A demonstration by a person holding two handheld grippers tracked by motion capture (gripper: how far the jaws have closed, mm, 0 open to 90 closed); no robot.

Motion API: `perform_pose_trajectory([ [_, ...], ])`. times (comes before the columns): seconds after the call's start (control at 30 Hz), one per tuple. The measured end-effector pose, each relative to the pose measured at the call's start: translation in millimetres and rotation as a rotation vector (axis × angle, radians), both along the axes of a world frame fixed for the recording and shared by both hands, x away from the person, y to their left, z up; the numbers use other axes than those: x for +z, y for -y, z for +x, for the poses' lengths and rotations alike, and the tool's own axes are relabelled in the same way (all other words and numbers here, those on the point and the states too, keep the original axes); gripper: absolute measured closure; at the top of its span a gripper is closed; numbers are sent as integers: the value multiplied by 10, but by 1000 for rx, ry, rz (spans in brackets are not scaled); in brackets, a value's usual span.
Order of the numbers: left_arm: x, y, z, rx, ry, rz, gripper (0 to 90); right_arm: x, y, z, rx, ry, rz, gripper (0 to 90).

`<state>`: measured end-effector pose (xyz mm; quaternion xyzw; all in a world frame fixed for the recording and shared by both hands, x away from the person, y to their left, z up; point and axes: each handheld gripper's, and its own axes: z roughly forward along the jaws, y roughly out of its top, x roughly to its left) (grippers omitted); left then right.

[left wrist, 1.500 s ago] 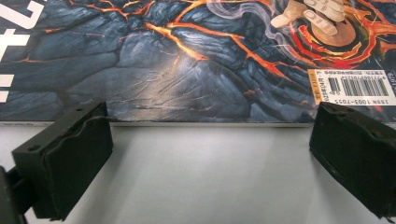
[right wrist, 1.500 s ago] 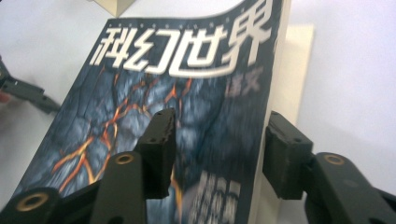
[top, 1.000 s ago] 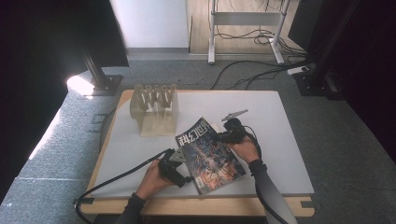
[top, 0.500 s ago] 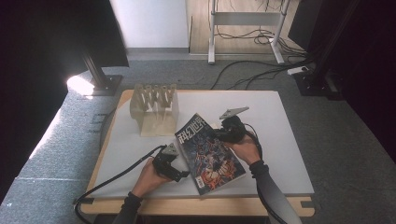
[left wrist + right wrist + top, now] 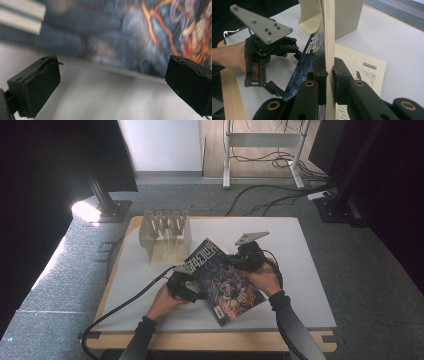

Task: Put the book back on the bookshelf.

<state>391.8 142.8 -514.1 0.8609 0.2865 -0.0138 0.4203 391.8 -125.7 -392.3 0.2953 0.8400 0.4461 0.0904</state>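
High view, read left to right: a pale slotted rack (image 5: 166, 236) was seen upper left of centre on the white table (image 5: 310, 270), standing upright. Just right of and below it, a magazine (image 5: 225, 282) with a dark illustrated cover was held tilted above the table near frame centre, one corner near the rack's base. The left gripper (image 5: 181, 285) was noted at the magazine's left edge, the person's left hand (image 5: 165, 301) behind it. The right gripper (image 5: 245, 257) was seen at the magazine's upper right edge, its grey three-cornered plate on top.

Left gripper view: the two black jaws were recorded well apart, at the lower left and lower right of the frame, nothing pressed between them; the blurred magazine cover (image 5: 140, 35) was spread across the upper frame beyond them.

Right gripper view: the left gripper (image 5: 275, 88) was seen at the left of the frame with jaws spread. At centre, the right gripper's jaws were clamped on the magazine's edge (image 5: 329, 40), seen edge-on. A printed sheet (image 5: 362, 70) was seen lying flat on the table to the right.
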Motion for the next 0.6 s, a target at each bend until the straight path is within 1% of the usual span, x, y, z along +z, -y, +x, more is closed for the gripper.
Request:
perform_pose_trajectory([
  [0.07, 18, 13, 9, 4, 3, -8, 4, 3, 1, -4, 2, 0, 4, 814],
  [0.1, 33, 26, 17, 10, -2, -4, 4, 5, 0, -7, 6, 1, 6, 814],
  [0.13, 68, 35, 27, 15, 15, 8, 12, 18, 3, -14, 8, 3, 7, 813],
  [0.17, 68, 35, 27, 15, 15, 8, 18, 18, 3, -14, 8, 3, 7, 813],
  [0.2, 123, 35, 18, 24, 43, 15, 24, 33, 20, -17, 10, 2, 15, 813],
  [0.23, 154, 32, 13, 28, 52, 10, 28, 40, 31, -17, 11, 5, 18, 813],
  [0.27, 154, 32, 13, 28, 52, 10, 33, 49, 44, -18, 10, 4, 21, 812],
  [0.33, 228, 21, 7, 34, 81, 8, 55, 63, 69, -17, 9, 5, 34, 811],
  [0.37, 310, 8, 1, 46, 107, 0, 68, 72, 79, -20, 8, 4, 40, 811],
  [0.4, 310, 8, 1, 46, 107, 0, 86, 72, 79, -20, 8, 4, 40, 811],
  [0.43, 404, -16, -1, 54, 127, -22, 109, 83, 93, -24, 6, 10, 43, 809],
  [0.47, 404, -16, -1, 54, 127, -22, 139, 87, 98, -24, 7, 13, 43, 808],
  [0.5, 493, -24, -7, 69, 153, -45, 160, 90, 102, -24, 7, 14, 44, 807],
  [0.53, 493, -24, -7, 69, 153, -45, 176, 90, 102, -24, 7, 14, 44, 807],
  [0.57, 534, -20, -12, 80, 166, -50, 205, 95, 104, -25, 4, 18, 46, 804],
  [0.6, 571, -14, -19, 94, 180, -47, 205, 95, 104, -25, 4, 18, 46, 804],
])
